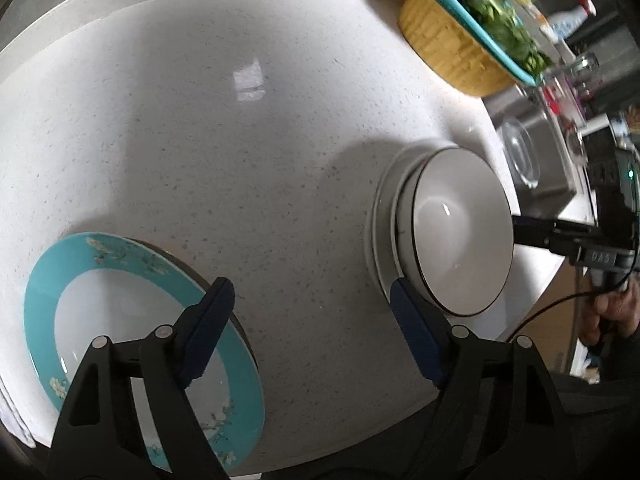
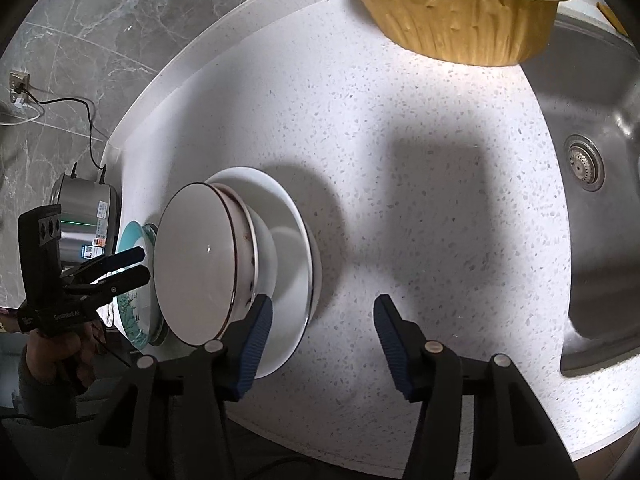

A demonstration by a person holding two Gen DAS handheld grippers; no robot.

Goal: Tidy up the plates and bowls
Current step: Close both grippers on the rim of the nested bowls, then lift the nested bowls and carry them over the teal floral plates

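Your left gripper (image 1: 310, 332) points steeply down at the white speckled counter (image 1: 240, 160), with its jaws apart and nothing between the blue pads. Its left finger (image 1: 208, 328) lies over the rim of the blue plate (image 1: 44, 280), a wide plate with a teal floral border and a white well; whether the pad touches the rim cannot be told. The right finger (image 1: 416, 332) stands just in front of the lower edge of the stack of bowls.

The grey bowl (image 1: 460, 236), thin dark line round its rim, sits on top of a white bowl (image 2: 266, 252), and both rest on a white plate (image 2: 296, 240). This stack stands on the counter near the sink (image 2: 592, 80), well apart from the blue plate.

Your right gripper (image 2: 322, 340) also points down, jaws parted and empty. Its left finger (image 2: 252, 344) overlaps the near edge of the white plate; the right finger (image 2: 392, 344) hangs over bare counter. In the left wrist view one tip of this gripper reaches the far right edge of the grey bowl.

At the back of the counter a yellow basin (image 2: 460, 24) carries a teal basket (image 1: 460, 12) of green leaves. A steel cooker (image 2: 86, 216) stands beyond the blue plate.
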